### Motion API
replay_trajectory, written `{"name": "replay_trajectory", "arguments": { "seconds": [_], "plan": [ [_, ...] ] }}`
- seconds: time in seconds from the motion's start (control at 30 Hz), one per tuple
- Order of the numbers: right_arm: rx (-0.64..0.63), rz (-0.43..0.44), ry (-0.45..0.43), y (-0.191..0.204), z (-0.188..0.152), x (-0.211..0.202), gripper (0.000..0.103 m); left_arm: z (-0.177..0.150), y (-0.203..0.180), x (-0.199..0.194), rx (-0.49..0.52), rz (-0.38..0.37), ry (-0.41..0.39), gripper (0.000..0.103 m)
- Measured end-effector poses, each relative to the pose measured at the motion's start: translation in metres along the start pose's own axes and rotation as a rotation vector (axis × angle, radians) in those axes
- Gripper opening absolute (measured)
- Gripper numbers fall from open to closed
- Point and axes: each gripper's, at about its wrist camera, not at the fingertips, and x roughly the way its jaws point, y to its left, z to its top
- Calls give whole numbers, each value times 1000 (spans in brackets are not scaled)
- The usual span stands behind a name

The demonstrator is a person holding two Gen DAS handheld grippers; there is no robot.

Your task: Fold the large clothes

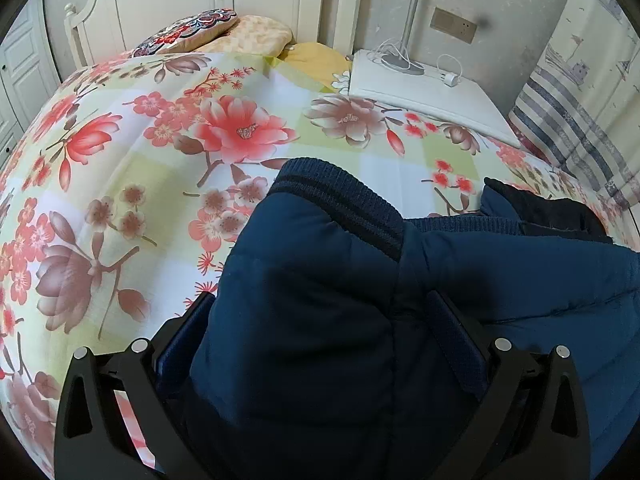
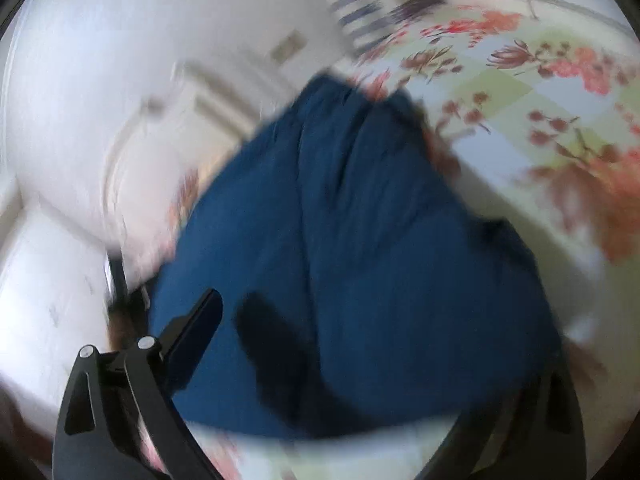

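Navy padded fabric fills the lower half of both my views: the jacket point(image 1: 320, 300) lies bunched on the bed, its ribbed cuff point(image 1: 340, 196) with two darker stripes pointing toward 12 o'clock in the left wrist view. My left tool point(image 1: 320, 320) has a thick fold of that jacket wedged between its two fingers, one finger at 8 o'clock and the other at 4 o'clock, both pressed against the cloth, so it is grasping the jacket. A darker lining or collar point(image 1: 548, 208) shows at 2 o'clock.

My right wrist view is badly smeared. The jacket point(image 2: 360, 220) hangs or bulges in front of my right tool point(image 2: 320, 340); I can see one finger point(image 2: 196, 320) at 8 o'clock beside the fabric, but the opposite finger is hidden under the cloth, so I cannot tell whether this tool is clenched or released.

Under the jacket spreads the floral bedsheet point(image 1: 160, 152), red and brown blossoms on pale green and white squares. At 11 o'clock lie an embroidered cushion point(image 1: 188, 30) and a peach pillow point(image 1: 256, 32). At 1 o'clock sits a white nightstand point(image 1: 424, 92) carrying a lamp base point(image 1: 400, 62) and a white charger cable point(image 1: 448, 72). A striped curtain point(image 1: 576, 128) hangs at 3 o'clock.
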Motion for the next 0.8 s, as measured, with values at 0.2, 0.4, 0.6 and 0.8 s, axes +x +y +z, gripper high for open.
{"name": "replay_trajectory", "arguments": {
  "seconds": [0.2,0.4,0.6,0.8],
  "plan": [
    [134,162,-106,-23,1,8,23,1,3,-4,-18,24,-17,99],
    [27,190,-156,-19,-18,-43,21,-4,-58,-81,128,36,-248,99],
    [29,229,-194,-27,-23,-84,21,-21,-187,-90,347,74,-236,99],
    [-3,212,-224,-21,-18,-112,21,-60,-237,-41,423,206,-127,99]
  ]
}}
